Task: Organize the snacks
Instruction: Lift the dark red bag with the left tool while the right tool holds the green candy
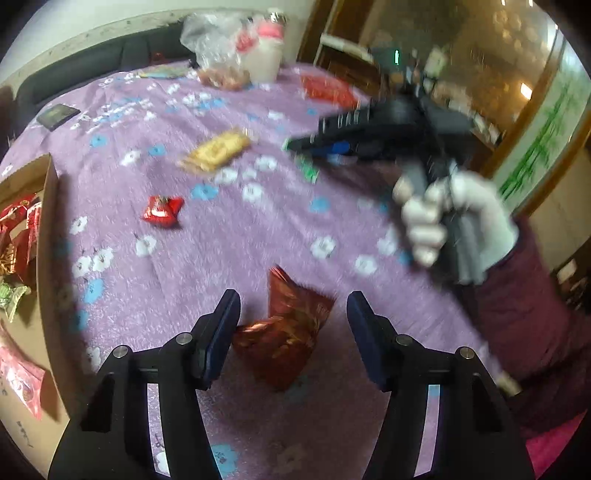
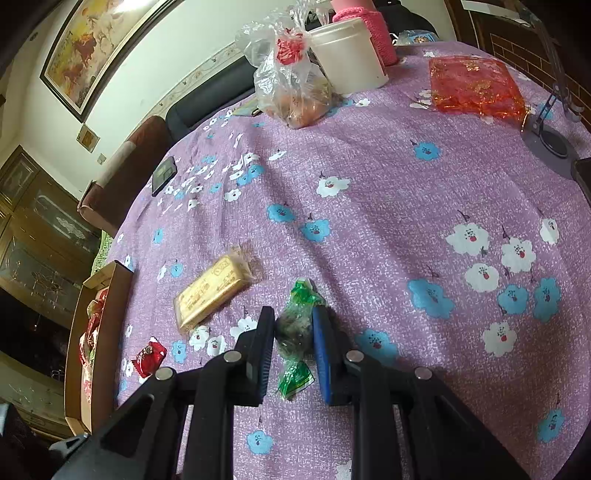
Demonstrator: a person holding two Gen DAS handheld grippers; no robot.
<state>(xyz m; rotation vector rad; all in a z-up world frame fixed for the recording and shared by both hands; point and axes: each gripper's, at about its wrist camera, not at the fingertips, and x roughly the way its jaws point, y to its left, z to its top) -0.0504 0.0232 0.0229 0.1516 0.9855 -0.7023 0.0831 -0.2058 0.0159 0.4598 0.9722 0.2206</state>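
My left gripper (image 1: 291, 314) is open, its fingers on either side of a dark red foil snack packet (image 1: 286, 332) lying on the purple flowered tablecloth (image 1: 229, 236). My right gripper (image 2: 293, 332) is shut on a green-wrapped snack (image 2: 295, 328), held just above the cloth; it also shows in the left wrist view (image 1: 306, 147), blurred, in a white-gloved hand. A yellow wrapped bar (image 1: 216, 149) (image 2: 210, 293) and a small red candy (image 1: 162, 210) (image 2: 147, 358) lie on the cloth. A cardboard box (image 1: 48, 221) (image 2: 92, 295) with several snacks stands at the left.
At the table's far side stand a clear plastic bag of food (image 2: 295, 88), a white tub (image 2: 347, 55) and a pink knitted item (image 2: 373, 26). A flat red packet (image 2: 476, 85) lies far right. A dark phone (image 2: 164, 173) lies far left. A stand base (image 2: 550, 144) sits at the right edge.
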